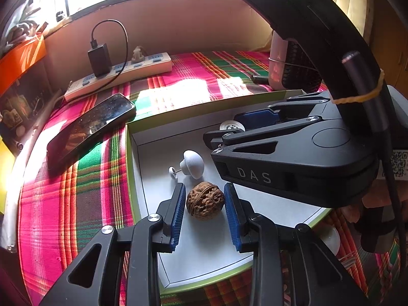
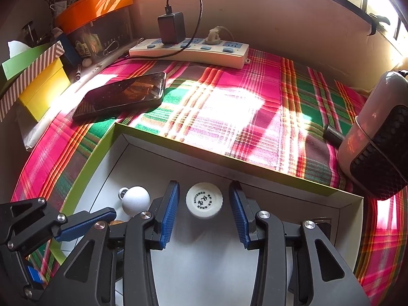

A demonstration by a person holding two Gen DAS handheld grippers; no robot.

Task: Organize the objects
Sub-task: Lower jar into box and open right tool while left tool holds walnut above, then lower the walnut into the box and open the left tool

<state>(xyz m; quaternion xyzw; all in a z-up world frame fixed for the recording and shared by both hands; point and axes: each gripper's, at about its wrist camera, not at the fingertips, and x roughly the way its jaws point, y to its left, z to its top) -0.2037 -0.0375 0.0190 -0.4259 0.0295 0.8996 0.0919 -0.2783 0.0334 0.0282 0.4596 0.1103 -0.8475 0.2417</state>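
The walnut (image 1: pixel 205 201) lies on the white floor of the shallow green-edged box (image 1: pixel 132 168), low in the centre of my left wrist view, right between the blue pads of my left tongs (image 1: pixel 205 214). Those pads stand apart on either side of it, and I cannot tell whether either one touches the shell.

Counting what sits in the box, I find one walnut, one white mushroom-shaped knob (image 1: pixel 192 163) with a small white pin (image 1: pixel 173 172) just beside it, and one white round cap (image 2: pixel 204 200) with dark printing.

Going left to right in the left wrist view: one dark phone (image 1: pixel 91 130) lies on the plaid cloth (image 1: pixel 76 191) at middle left, one white power strip (image 1: pixel 119 76) with one black charger (image 1: pixel 100 60) sits at upper left, and my right tongs (image 1: pixel 216 140) reach in from the right.

The right wrist view shows the cap whole, low in the centre between the parted pads of my right tongs (image 2: pixel 204 211), clear of both; the left view shows only its edge behind the tongs. The walnut is nearly all hidden there. That view alone shows a yellow box (image 2: pixel 43 89) at far left and my left tongs (image 2: pixel 84 227) at lower left.
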